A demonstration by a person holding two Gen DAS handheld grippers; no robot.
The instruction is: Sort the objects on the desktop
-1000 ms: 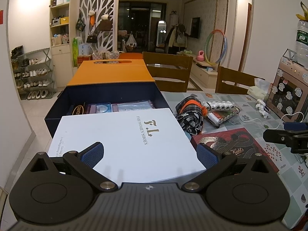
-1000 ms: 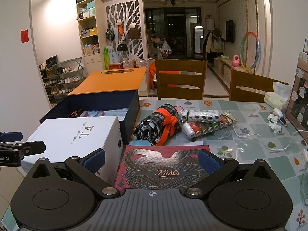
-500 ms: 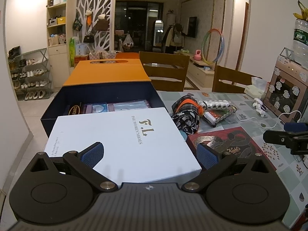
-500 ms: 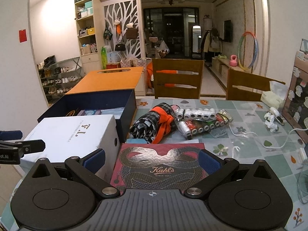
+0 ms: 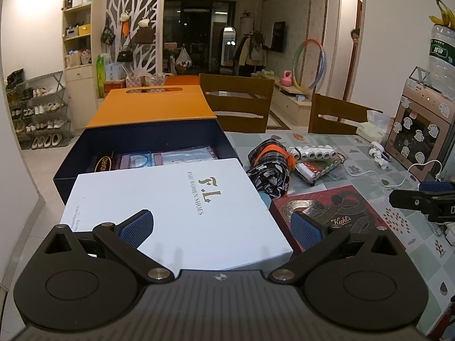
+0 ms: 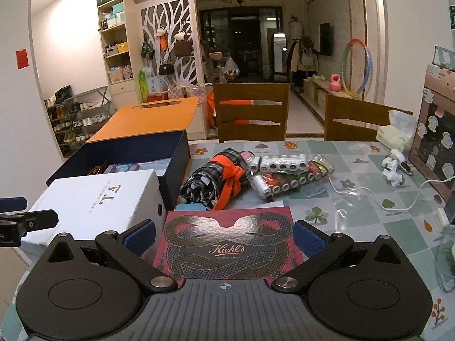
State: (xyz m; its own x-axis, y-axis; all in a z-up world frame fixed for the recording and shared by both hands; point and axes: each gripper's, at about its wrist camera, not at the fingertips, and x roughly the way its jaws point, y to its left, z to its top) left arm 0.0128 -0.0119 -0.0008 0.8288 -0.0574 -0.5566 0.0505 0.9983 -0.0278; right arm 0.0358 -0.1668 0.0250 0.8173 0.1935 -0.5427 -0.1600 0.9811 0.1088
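Both grippers' jaws spread wide, holding nothing.

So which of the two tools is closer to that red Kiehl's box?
The right tool: the red Kiehl's box lies between its open fingers. The left tool sits over the white shoe box beside it.

Flat red Kiehl's box (image 6: 227, 241): near edge hidden under gripper body. Small light-blue item (image 6: 190, 207) mostly hidden behind it. Open navy storage box (image 5: 142, 142) contents partly blocked by white shoebox (image 5: 176, 204).
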